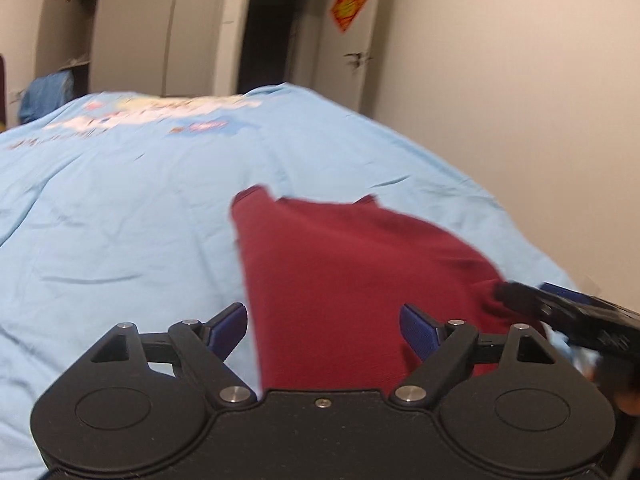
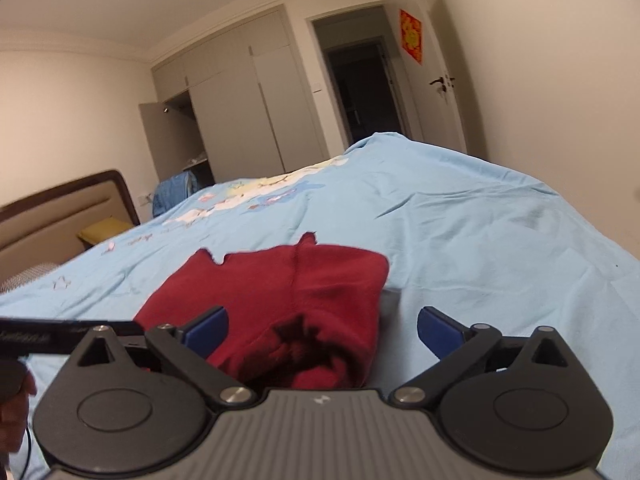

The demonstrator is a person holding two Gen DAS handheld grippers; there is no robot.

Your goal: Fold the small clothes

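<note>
A dark red garment (image 1: 344, 276) lies on the light blue bed sheet (image 1: 120, 216), partly folded, its near end bunched up. In the left wrist view my left gripper (image 1: 324, 330) stands open over the garment's near edge, blue pads wide apart. The right gripper's black body (image 1: 576, 316) shows at the garment's right side. In the right wrist view the red garment (image 2: 280, 292) lies ahead and my right gripper (image 2: 324, 332) is open over its rumpled near end, with nothing clamped. The left gripper's body (image 2: 60, 330) enters from the left.
The blue sheet (image 2: 480, 240) has a cartoon print at its far end. A brown headboard (image 2: 64, 208) and yellow pillow (image 2: 104, 228) lie left. Grey wardrobes (image 2: 240, 112), a dark doorway (image 2: 364, 88) and a white door with a red decoration (image 2: 412, 36) stand behind. A hand (image 2: 16, 408) is at the lower left.
</note>
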